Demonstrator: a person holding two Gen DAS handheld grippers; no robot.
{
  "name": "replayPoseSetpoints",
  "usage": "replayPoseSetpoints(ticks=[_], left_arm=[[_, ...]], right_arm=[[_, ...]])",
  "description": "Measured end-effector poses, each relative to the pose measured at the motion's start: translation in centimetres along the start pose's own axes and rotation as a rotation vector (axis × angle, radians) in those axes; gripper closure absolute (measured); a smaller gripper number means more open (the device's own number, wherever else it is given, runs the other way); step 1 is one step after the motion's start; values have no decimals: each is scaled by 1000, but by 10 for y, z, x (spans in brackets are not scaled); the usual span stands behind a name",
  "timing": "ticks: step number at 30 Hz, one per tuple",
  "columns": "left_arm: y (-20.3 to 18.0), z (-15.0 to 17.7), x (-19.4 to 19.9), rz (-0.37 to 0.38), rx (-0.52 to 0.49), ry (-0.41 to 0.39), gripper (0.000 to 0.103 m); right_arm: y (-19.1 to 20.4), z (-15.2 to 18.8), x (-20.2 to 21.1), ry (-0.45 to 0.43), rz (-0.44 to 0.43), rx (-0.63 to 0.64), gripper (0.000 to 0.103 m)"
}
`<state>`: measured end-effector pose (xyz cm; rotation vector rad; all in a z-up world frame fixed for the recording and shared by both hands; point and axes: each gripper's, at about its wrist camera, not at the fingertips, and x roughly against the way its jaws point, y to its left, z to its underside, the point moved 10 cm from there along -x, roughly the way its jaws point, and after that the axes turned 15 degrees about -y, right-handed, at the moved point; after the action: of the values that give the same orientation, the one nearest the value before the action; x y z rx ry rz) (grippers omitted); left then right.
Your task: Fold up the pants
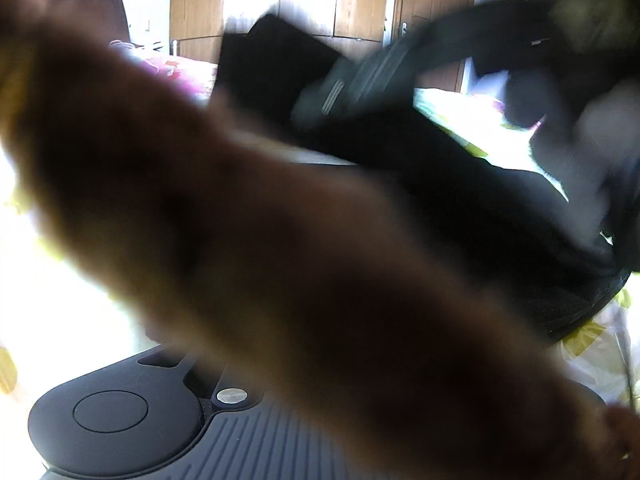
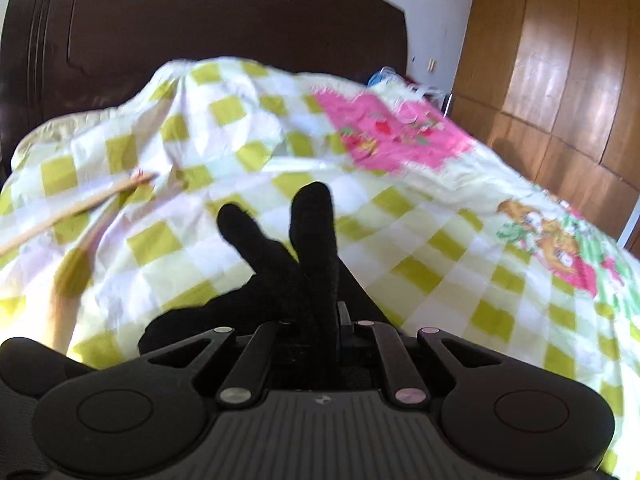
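Observation:
The black pants hang and trail over the bed on the right of the left wrist view, with a striped waistband part lifted in the air. A blurred brown limb of a person lies right against the lens and hides the left gripper's fingers, so only the gripper's body shows. In the right wrist view my right gripper is shut on a bunch of black pants cloth. Two folds of that cloth stick up past the jaws.
The bed carries a yellow-and-white checked quilt with a pink patch. A dark headboard stands behind it and a wooden wardrobe to the right. A thin wooden stick lies on the quilt at the left.

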<state>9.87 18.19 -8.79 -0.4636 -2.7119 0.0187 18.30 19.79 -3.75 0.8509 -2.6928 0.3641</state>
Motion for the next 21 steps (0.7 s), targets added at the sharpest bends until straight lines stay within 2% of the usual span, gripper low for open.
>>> replayPoseSetpoints(ticks=[1, 3, 5, 9, 11, 14, 21], left_arm=[[0, 0, 1, -1, 2, 1, 88], [1, 1, 3, -3, 3, 4, 88], [1, 4, 5, -3, -4, 6, 88], [3, 6, 12, -1, 28, -2, 88], [3, 7, 14, -3, 27, 0, 88], [2, 7, 18, -5, 23, 5, 88], [10, -6, 38, -40, 16, -14, 88]], right_arm=[[11, 17, -10, 49, -36, 23, 79], [26, 40, -20, 125, -55, 140, 76], [28, 39, -13, 86, -65, 126, 73], [23, 26, -7, 41, -60, 93, 77], [30, 23, -2, 18, -65, 126, 77], [46, 35, -1, 63, -133, 215, 72], [36, 7, 32, -27, -210, 26, 65]])
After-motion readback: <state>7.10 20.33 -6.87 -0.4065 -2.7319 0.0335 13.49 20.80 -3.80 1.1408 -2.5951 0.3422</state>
